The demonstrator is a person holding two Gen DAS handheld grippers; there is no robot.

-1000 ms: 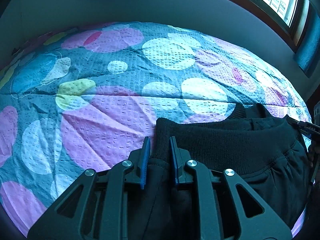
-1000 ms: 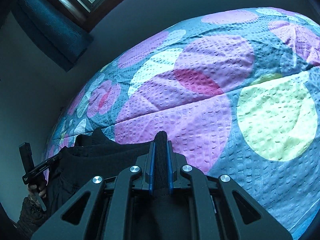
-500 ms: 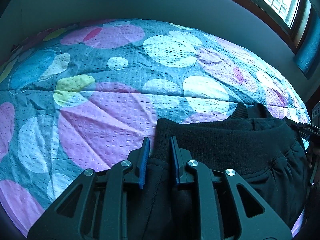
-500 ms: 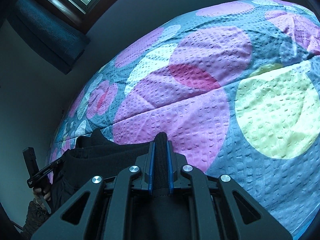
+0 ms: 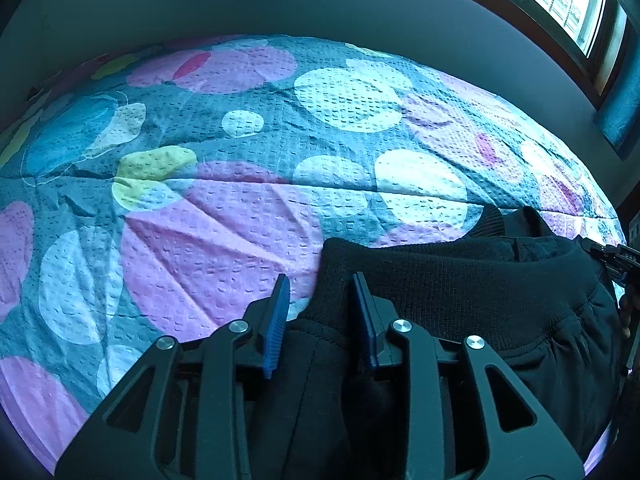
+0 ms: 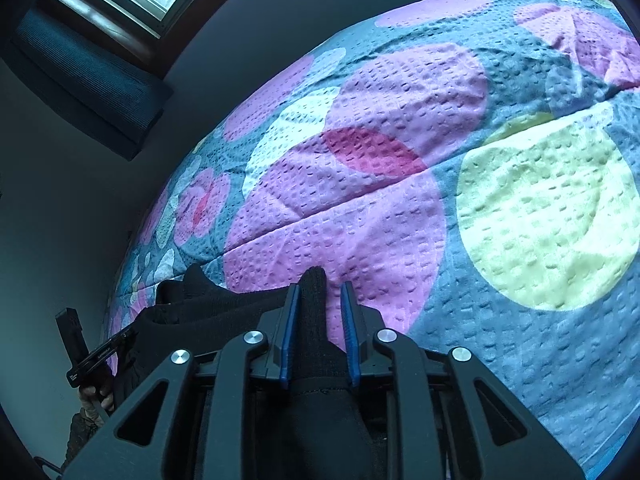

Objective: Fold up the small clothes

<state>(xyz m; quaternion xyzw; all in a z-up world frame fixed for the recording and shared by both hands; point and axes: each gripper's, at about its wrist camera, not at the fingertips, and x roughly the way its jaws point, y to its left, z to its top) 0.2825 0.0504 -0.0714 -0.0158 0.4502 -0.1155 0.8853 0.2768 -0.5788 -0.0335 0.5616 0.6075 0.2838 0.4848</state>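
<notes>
The black garment (image 5: pixel 460 280) lies on the bed (image 5: pixel 240 220), its ribbed waistband running lengthwise from one hand to the other; each end stands between a pair of blue pads; the left hand-held gripper (image 5: pixel 322 316) is spreading, pads clear of the cloth; the right hand-held gripper (image 6: pixel 318 332) is opening too, its left pad grazing the fold, its right apart; neither hand is nearer; small lettering on the gripper bodies is unreadable.
</notes>
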